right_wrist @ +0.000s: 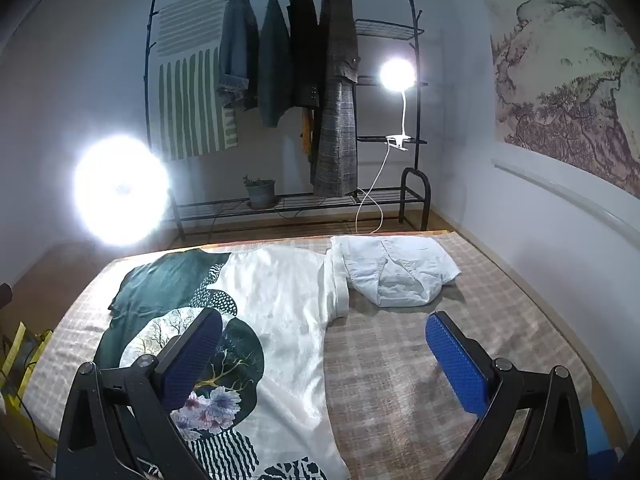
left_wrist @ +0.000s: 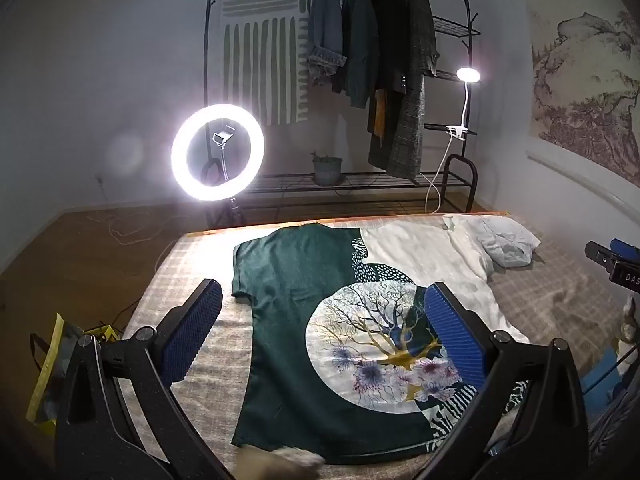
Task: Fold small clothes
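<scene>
**Shirt laid flat, both grippers being held wide open above it**

Step in hand, as judged: the first fold is being set up, nothing gripped yet. To be done well, a single layer of edge should be pinched at a sleeve or hem, lifted only slightly, and carried straight across so the printed panel is not being dragged into wrinkles; both sides should be moved together.

Nearest, the left gripper (left_wrist: 322,330) is being held with jaws spread wide, nothing between them, hovering over the green-and-white shirt (left_wrist: 332,340); contact with the cloth cannot be confirmed. Its right pad is sitting at about 3 o'clock of the tree print, its left pad over bare bed cover (left_wrist: 208,360) at 9 o'clock.

The right gripper (right_wrist: 324,360) is likewise being held fully open and empty, its left pad over the shirt's (right_wrist: 280,320) print, its right pad over bare bed cover (right_wrist: 400,380).

Farther off, a folded pale garment (right_wrist: 396,276) is lying at 1 o'clock, touching the shirt's white sleeve.
</scene>
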A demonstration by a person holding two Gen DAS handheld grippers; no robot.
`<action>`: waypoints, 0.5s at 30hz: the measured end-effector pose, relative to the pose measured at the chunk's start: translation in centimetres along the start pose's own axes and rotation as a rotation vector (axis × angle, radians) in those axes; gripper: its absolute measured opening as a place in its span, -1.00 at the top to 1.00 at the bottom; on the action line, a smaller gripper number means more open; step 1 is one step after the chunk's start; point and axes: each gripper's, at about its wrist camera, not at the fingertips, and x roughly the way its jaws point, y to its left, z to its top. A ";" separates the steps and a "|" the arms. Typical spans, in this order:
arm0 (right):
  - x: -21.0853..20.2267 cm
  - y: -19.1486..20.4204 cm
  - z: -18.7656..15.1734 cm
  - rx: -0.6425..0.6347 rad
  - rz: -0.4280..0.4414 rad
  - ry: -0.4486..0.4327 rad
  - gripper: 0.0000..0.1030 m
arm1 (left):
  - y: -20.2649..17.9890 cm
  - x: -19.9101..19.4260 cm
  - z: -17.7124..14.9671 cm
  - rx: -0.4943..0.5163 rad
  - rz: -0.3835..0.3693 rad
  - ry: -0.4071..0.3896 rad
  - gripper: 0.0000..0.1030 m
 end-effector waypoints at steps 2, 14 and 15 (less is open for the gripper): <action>0.1 0.2 -0.2 -0.009 -0.005 0.003 -0.99 | 0.1 0.1 0.0 -0.009 -0.007 0.014 -1.00; -0.4 0.5 -0.3 -0.028 -0.033 -0.026 -0.99 | 0.9 -0.5 -0.3 -0.040 0.031 -0.025 -1.00; -0.3 0.5 -0.3 -0.028 -0.033 -0.026 -0.99 | 0.9 -0.6 -0.3 -0.039 0.027 -0.026 -1.00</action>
